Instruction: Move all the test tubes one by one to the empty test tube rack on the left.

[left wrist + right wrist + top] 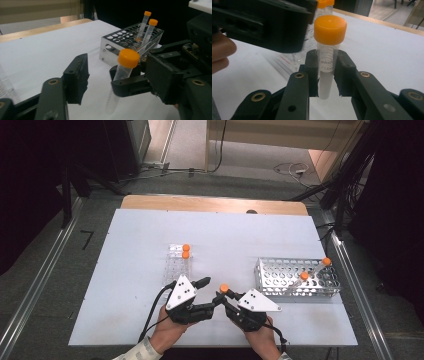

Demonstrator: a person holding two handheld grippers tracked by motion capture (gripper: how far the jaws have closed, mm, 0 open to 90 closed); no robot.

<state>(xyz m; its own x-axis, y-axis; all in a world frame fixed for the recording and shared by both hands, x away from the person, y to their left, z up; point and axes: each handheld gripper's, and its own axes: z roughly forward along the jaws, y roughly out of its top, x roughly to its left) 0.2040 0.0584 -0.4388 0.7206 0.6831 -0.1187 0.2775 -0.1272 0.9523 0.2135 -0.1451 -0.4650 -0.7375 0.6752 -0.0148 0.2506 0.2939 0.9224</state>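
Right gripper [325, 75] clamps a clear tube [326, 67] with an orange cap just below that cap, holding it upright above the white table [135, 235] near the person's edge, between the clear rack [177, 265] on the left and the metal rack [295, 277] on the right. Left gripper [117, 77] stands half open around the tube, one jaw on either side and neither touching it. This looks like a handover or a two-handed uncapping in hand; the next move would call for the left jaws to close squarely on the cap or the tube body without tilting it. The left gripper view shows the gap beside the tube and two capped tubes leaning in the metal rack, while the right gripper view shows the pads pressed on the tube and its printed scale
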